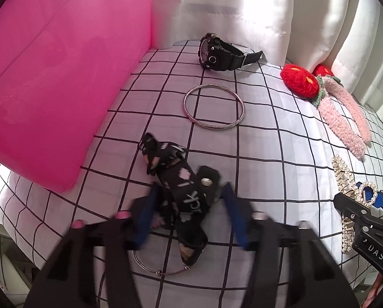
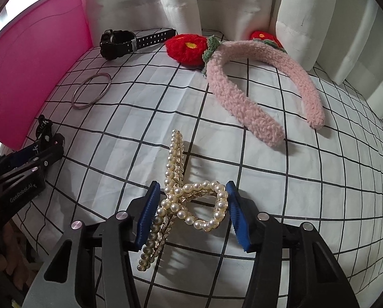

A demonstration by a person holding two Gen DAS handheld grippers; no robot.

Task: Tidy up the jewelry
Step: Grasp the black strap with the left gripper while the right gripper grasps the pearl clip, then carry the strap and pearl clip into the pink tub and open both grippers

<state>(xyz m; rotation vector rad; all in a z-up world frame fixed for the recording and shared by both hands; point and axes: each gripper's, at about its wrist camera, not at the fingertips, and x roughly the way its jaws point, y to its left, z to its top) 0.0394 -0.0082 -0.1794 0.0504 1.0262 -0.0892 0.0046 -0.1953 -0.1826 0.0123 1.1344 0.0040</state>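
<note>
My left gripper (image 1: 188, 210) has its blue pads around a black printed strap (image 1: 183, 190) with a metal ring (image 1: 160, 267) at its near end, lying on the checked cloth. The view is blurred, so contact is unclear. My right gripper (image 2: 191, 210) is closed around the loop of a pearl hair claw (image 2: 191, 200); both pads touch it. The claw also shows in the left wrist view (image 1: 353, 192). A silver bangle (image 1: 214, 107), a black watch (image 1: 217, 52) and a pink fuzzy headband (image 2: 255, 102) with red flowers lie further back.
A pink plastic box (image 1: 50, 77) stands at the left, its wall close to the strap. White curtains (image 2: 242, 5) hang behind the cloth-covered table (image 2: 319, 179). The table's edge falls away at the near left.
</note>
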